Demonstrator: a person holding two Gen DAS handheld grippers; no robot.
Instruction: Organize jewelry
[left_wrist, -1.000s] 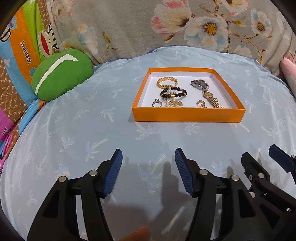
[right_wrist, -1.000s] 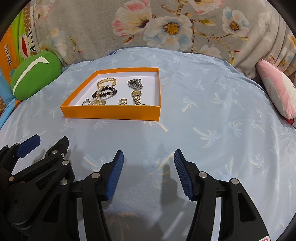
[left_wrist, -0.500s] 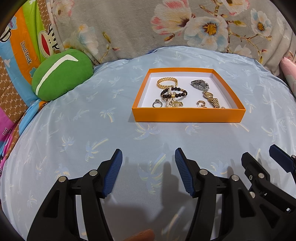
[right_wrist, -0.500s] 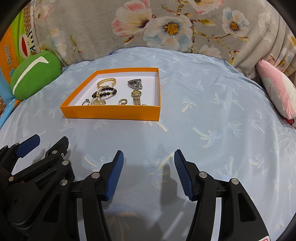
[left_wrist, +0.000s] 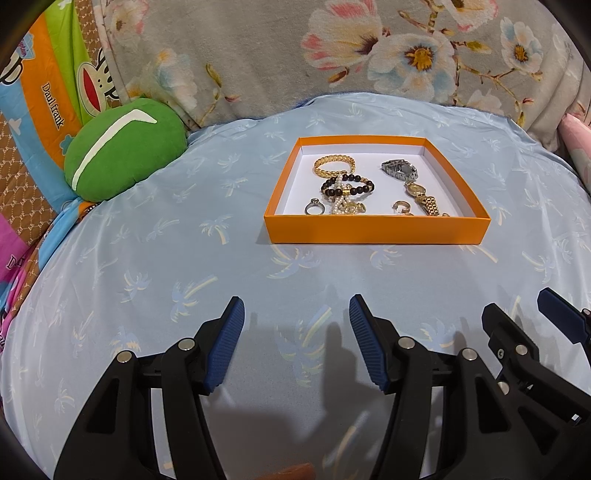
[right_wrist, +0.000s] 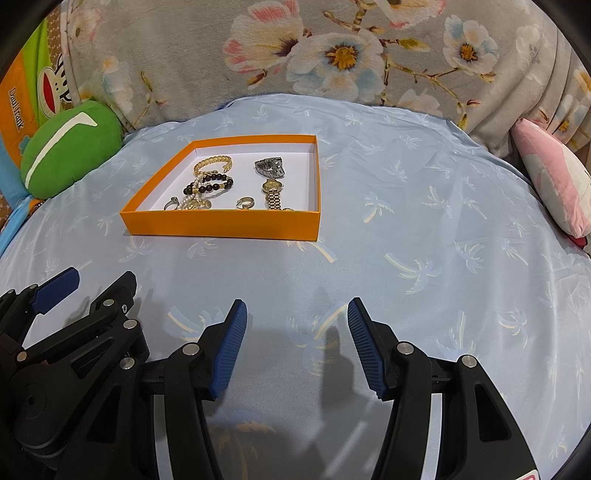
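2 claws sit side by side low over the bed: your left claw (left_wrist: 295, 341) and right claw (right_wrist: 293, 343) both gape wide, with nothing between the ribbed blue pads. All the jewelry you can see lies ahead of them in the shallow orange cardboard box (left_wrist: 376, 230), well apart from either claw: a gold link bracelet (left_wrist: 334, 164), a dark bead bracelet (left_wrist: 347, 186) tangled with a pearl strand, a silver ring (left_wrist: 314, 209), a gold ring (left_wrist: 400, 206), a steel watch (left_wrist: 399, 168) and a gold watch (left_wrist: 421, 195). That fits either a sort inside the box to come or pieces already gathered; you can't settle which. The pale blue sheet (left_wrist: 184, 258) is slick and soft, so expect any small metal piece to sink and slide.
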